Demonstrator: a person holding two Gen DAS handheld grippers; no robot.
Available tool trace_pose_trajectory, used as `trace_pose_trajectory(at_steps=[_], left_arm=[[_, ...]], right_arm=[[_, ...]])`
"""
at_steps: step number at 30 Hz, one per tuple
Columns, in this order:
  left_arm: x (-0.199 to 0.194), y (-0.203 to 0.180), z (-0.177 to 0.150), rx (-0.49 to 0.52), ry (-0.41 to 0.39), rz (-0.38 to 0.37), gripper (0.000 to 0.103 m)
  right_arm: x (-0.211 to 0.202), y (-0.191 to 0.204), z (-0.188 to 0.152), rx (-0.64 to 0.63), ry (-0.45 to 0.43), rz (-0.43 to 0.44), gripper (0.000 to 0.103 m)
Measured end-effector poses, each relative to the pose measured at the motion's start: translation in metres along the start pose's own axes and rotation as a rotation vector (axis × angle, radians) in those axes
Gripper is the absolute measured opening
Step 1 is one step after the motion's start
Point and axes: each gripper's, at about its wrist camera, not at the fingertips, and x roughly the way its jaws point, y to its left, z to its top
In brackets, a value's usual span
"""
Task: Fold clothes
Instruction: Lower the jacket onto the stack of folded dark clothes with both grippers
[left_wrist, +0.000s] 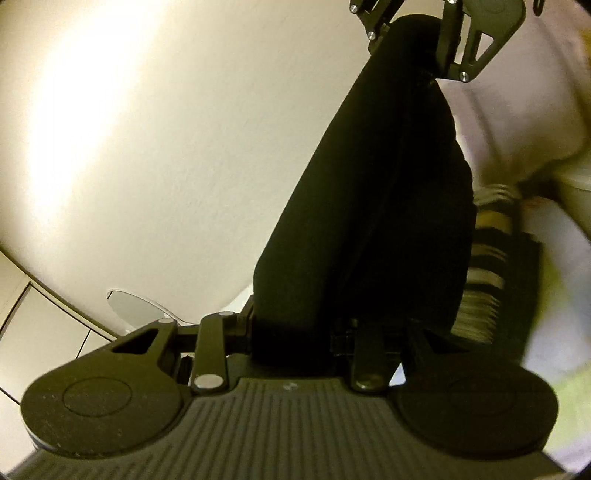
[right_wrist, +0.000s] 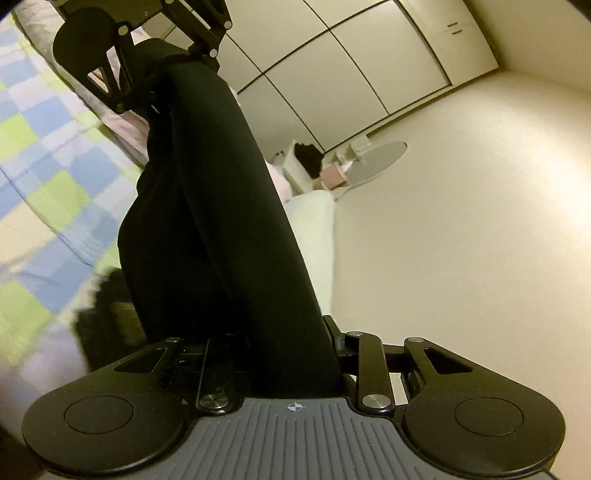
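One black garment (left_wrist: 369, 206) is stretched taut between two grippers, and it is seen lifted clear against a cream ceiling (left_wrist: 166, 147). At its near end in the left wrist view, the left gripper (left_wrist: 295, 332) is clamped on the cloth, fingers pressed together around it; at its far end the right gripper (left_wrist: 436, 48) is pinched shut on the same fabric. The right wrist view mirrors this: the right gripper (right_wrist: 291, 354) is closed on the garment (right_wrist: 221, 221), the left gripper (right_wrist: 159, 70) at the far end. Left of the garment there, one checked blue-and-green bedspread (right_wrist: 40, 155) is seen; right of it, wardrobe doors (right_wrist: 351, 62). One striped item (left_wrist: 487, 258), blurred, is glimpsed beside the garment. No writing can be read.
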Motion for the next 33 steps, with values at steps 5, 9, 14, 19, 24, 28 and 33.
trace_pose_trajectory(at_steps=[5, 9, 14, 19, 24, 28, 33], left_arm=[[0.088, 0.004, 0.032, 0.007, 0.042, 0.054, 0.030], [0.133, -0.066, 0.002, 0.030, 0.086, -0.025, 0.031], [0.183, -0.166, -0.042, 0.067, 0.164, -0.156, 0.033], [0.175, -0.218, -0.066, 0.064, 0.178, -0.108, 0.032], [0.171, -0.201, -0.074, 0.059, 0.180, -0.101, 0.029], [0.150, -0.195, -0.062, 0.031, 0.169, -0.074, 0.029], [0.139, -0.203, -0.060, 0.023, 0.162, -0.072, 0.030]], right_arm=[[0.081, -0.075, -0.042, -0.028, -0.033, -0.014, 0.028], [0.121, -0.053, -0.090, -0.036, -0.051, -0.013, 0.029], [0.161, 0.030, -0.167, -0.062, -0.009, 0.102, 0.029], [0.167, 0.086, -0.203, -0.089, 0.014, 0.170, 0.031], [0.162, 0.074, -0.203, -0.061, 0.015, 0.168, 0.032], [0.157, 0.057, -0.195, -0.044, 0.010, 0.125, 0.031], [0.151, 0.090, -0.207, -0.086, 0.022, 0.156, 0.032]])
